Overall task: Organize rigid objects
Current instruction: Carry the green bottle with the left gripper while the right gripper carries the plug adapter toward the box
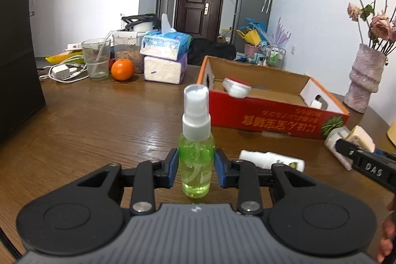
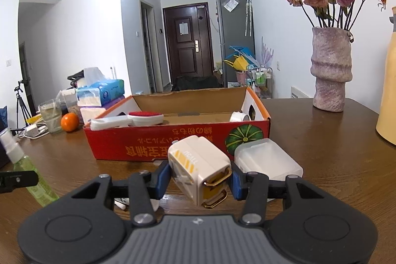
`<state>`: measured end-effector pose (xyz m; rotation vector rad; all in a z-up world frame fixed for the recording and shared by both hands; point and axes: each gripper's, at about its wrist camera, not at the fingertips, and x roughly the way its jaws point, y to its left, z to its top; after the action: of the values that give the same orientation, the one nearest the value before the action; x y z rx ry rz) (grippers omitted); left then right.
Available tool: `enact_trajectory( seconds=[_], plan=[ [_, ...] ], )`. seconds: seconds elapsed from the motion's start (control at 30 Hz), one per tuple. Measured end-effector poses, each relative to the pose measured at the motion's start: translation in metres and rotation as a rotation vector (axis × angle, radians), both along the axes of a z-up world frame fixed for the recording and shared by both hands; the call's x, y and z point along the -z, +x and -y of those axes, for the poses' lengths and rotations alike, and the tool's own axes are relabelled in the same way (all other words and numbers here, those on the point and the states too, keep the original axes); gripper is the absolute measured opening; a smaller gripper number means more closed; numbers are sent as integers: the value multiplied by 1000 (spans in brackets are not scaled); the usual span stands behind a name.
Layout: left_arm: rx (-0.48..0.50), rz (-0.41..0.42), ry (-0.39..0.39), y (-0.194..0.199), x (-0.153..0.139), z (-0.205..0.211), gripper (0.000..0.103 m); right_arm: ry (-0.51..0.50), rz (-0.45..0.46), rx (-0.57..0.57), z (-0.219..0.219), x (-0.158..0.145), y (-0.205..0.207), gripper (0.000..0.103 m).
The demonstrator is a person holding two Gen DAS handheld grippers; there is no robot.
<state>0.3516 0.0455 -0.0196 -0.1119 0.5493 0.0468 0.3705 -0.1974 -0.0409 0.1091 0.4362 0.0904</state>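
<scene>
Showing only rightward: translucent box point(image 2: 268, 160) beside charger point(image 2: 198, 165).

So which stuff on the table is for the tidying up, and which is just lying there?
For the job:
green spray bottle, held in the left tool
white and yellow adapter, held in the right tool
red cardboard box
small white bottle
clear plastic case

Just lying about:
orange
tissue packs
glass
vase of dried roses
</scene>
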Motion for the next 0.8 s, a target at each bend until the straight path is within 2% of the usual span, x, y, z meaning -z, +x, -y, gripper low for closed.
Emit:
enact_trajectory(
  seconds=[0.4,0.8],
  plan=[
    [31,55,7,4,-28,28,32,22,45,-30,3,-16,-10,47],
    [71,85,21,31,-49,57,32,24,86,-23,9,-35,4,47]
  ],
)
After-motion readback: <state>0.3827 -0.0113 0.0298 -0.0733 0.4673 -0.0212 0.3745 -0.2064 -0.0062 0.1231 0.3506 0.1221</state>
